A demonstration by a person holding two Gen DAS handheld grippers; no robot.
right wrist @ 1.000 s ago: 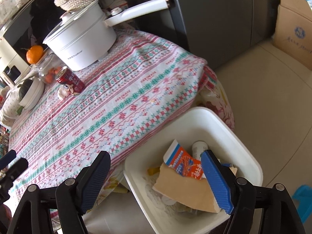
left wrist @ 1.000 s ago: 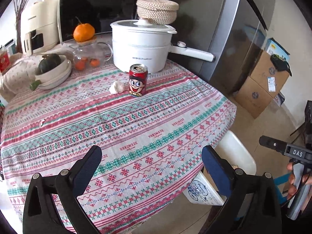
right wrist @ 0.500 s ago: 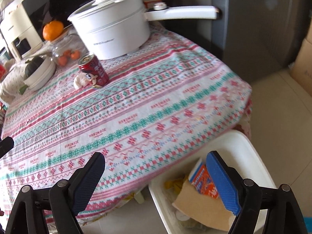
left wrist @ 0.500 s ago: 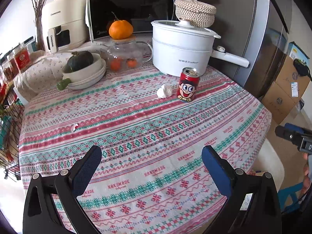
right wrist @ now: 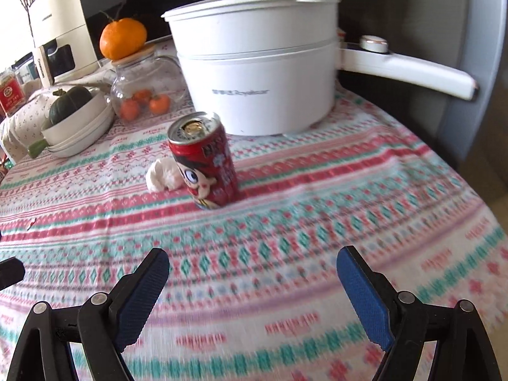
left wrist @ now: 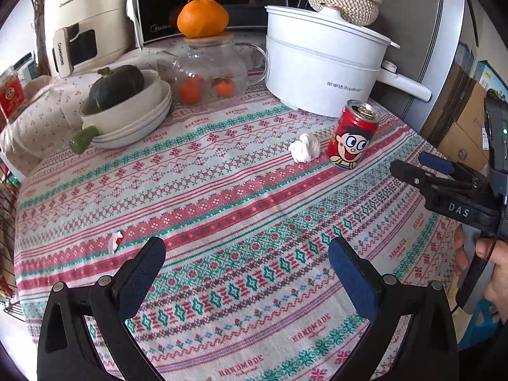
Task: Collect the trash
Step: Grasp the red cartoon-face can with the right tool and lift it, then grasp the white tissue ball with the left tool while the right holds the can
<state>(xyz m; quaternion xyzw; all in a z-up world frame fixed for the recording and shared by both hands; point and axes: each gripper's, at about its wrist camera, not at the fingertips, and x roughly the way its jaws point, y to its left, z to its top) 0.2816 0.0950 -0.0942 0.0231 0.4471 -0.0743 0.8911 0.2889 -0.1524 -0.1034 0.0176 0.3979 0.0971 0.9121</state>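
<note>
A red drink can with a cartoon face stands upright on the patterned tablecloth, in front of the white pot. A crumpled white tissue lies just left of it. A small torn wrapper scrap lies near my left gripper, which hangs open and empty above the cloth. My right gripper is open and empty too, aimed at the can and tissue from a short distance. In the left wrist view the right gripper comes in from the right of the can, held by a hand.
A white electric pot with a long handle stands behind the can. Left of it are a glass teapot with an orange on its lid and stacked bowls holding a green squash. A microwave, a fridge and cardboard boxes lie beyond.
Both grippers have swung from the table edge in over the cloth, closer to the can. The white bin with trash has left the right wrist view, which has rolled level.
</note>
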